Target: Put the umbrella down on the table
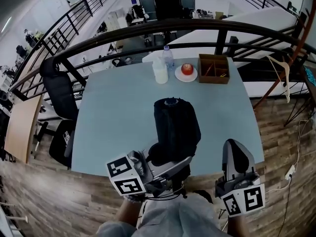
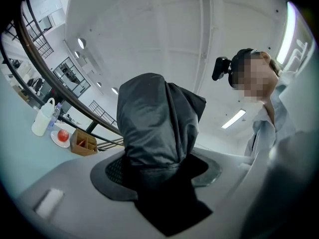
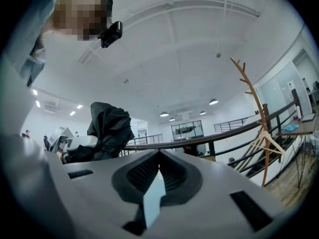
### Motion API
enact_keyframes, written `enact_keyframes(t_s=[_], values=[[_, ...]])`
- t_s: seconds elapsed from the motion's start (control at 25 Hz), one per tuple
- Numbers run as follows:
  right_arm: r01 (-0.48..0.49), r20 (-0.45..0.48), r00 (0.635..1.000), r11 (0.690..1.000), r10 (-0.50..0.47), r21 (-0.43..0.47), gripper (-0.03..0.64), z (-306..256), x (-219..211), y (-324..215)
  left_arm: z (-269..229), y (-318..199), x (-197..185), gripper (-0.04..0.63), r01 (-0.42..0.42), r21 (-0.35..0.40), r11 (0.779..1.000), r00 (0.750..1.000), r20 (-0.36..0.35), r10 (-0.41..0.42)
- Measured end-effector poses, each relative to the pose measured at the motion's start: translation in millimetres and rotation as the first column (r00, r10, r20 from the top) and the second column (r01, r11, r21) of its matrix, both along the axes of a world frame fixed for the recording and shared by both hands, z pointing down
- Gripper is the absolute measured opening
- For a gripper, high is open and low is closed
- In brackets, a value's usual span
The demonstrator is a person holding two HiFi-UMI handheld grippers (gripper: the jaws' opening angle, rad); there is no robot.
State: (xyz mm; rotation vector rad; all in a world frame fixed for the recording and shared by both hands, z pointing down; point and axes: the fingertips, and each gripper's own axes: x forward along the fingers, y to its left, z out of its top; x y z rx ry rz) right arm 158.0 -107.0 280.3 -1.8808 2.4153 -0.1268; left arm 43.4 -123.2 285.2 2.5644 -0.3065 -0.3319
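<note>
The left gripper [image 1: 167,163] was clenched on the lower end of the folded black umbrella [image 1: 175,125], holding it upright just over the near edge of the table [image 1: 113,107], probably ready to lay it on the bare middle. The right gripper [image 1: 238,156] hung beside it at that edge, jaws closed on nothing.

The umbrella [image 1: 175,127] is covered in creased black cloth with a faint sheen. The table [image 1: 118,112] is topped with a smooth, matt, pale surface. The floor [image 1: 39,201] is laid in wood-grain planks, and the box [image 1: 213,69] seems to be made of bare wood.
</note>
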Motion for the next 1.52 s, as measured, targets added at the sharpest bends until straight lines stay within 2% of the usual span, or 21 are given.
enact_keyframes(t_s=[0.16,0.36,0.68,0.88,1.12,1.36,1.52], values=[[0.033,-0.008,0.999,0.999,-0.034,-0.041,-0.005,-1.0,-5.2,-29.2,1.2,-29.9,-3.3,0.271,0.034,-0.038,0.999,0.999,0.023,-0.033],[0.061,-0.025,0.998,0.997,-0.062,-0.052,-0.005,18.1,-3.5,-32.0,21.2,-39.1,-4.3,0.270,0.079,-0.048,0.996,0.996,0.048,-0.077],[0.148,-0.002,0.989,0.986,-0.149,-0.074,-0.005,37.0,10.9,-83.1,38.5,-80.7,8.7,0.272,0.164,-0.054,0.985,0.981,0.117,-0.157],[0.210,0.007,0.978,0.972,-0.210,-0.108,-0.005,48.8,27.6,-118.3,52.1,-118.8,24.0,0.272,0.231,-0.058,0.971,0.960,0.179,-0.217],[0.258,0.028,0.966,0.955,-0.257,-0.148,-0.005,68.7,48.4,-146.2,84.3,-161.3,44.2,0.272,0.284,-0.092,0.954,0.932,0.258,-0.253],[0.298,0.056,0.954,0.935,-0.293,-0.191,-0.005,86.8,65.2,-167.8,115.9,-203.8,71.5,0.272,0.295,-0.125,0.947,0.914,0.325,-0.242],[0.309,0.069,0.951,0.928,-0.302,-0.207,-0.005,97.3,79.3,-180.9,142.6,-230.5,86.7,0.272,0.306,-0.137,0.942,0.888,0.399,-0.230]])
